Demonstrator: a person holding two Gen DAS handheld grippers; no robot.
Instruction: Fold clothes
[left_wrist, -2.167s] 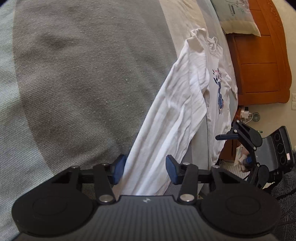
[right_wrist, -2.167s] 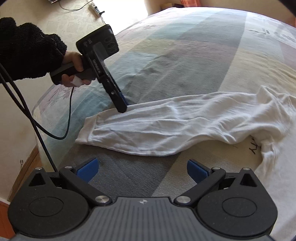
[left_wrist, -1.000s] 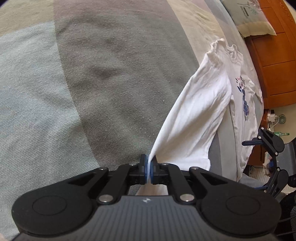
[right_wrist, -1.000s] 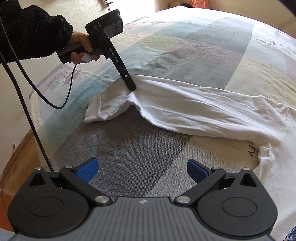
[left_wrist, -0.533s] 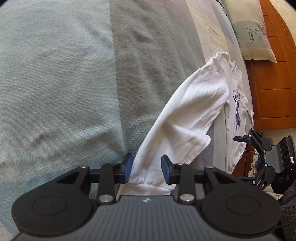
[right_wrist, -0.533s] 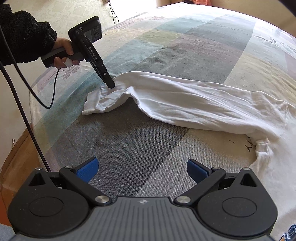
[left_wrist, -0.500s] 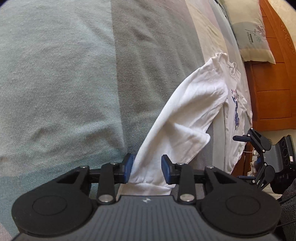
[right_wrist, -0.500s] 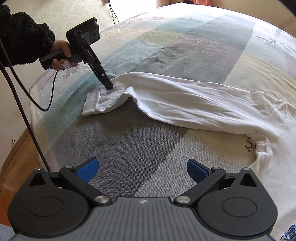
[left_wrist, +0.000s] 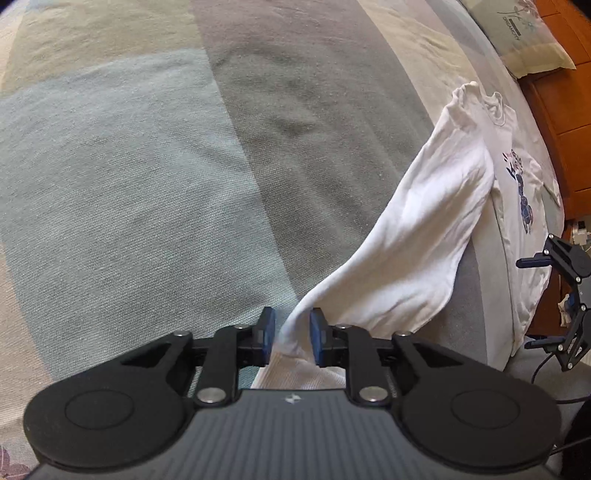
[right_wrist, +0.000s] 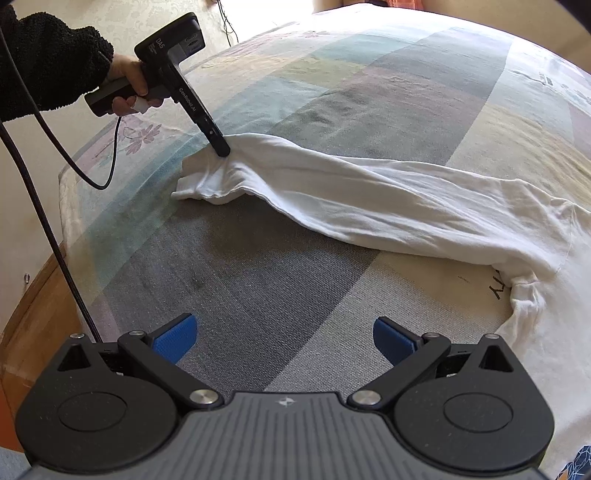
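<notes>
A white long-sleeved shirt (left_wrist: 424, 236) lies on the bed, its printed chest (left_wrist: 522, 199) at the far right. One sleeve (right_wrist: 369, 195) stretches left across the cover. My left gripper (left_wrist: 291, 336) is shut on a bunched fold of that sleeve just above the cuff (right_wrist: 192, 184); cloth fills the narrow gap between the blue pads. In the right wrist view the left gripper (right_wrist: 223, 149) holds the sleeve raised, with the cuff drooping below it. My right gripper (right_wrist: 282, 332) hangs open over bare bedcover, apart from the shirt, and also shows as the right gripper (left_wrist: 528, 304) beyond the bed's edge.
The bedcover (left_wrist: 147, 166) has wide grey, teal and beige patches. A pillow (left_wrist: 524, 33) leans on the wooden headboard (left_wrist: 569, 110). A hand (right_wrist: 129, 85) in a black sleeve grips the left tool, and its cable (right_wrist: 48, 221) hangs by the wooden bed frame (right_wrist: 33, 314).
The left jaws shut on the sleeve, opened half a second ago, and have now narrowed onto a bunched fold. The cuff has shifted farther up the bed. The right gripper stayed open and nearly still.
</notes>
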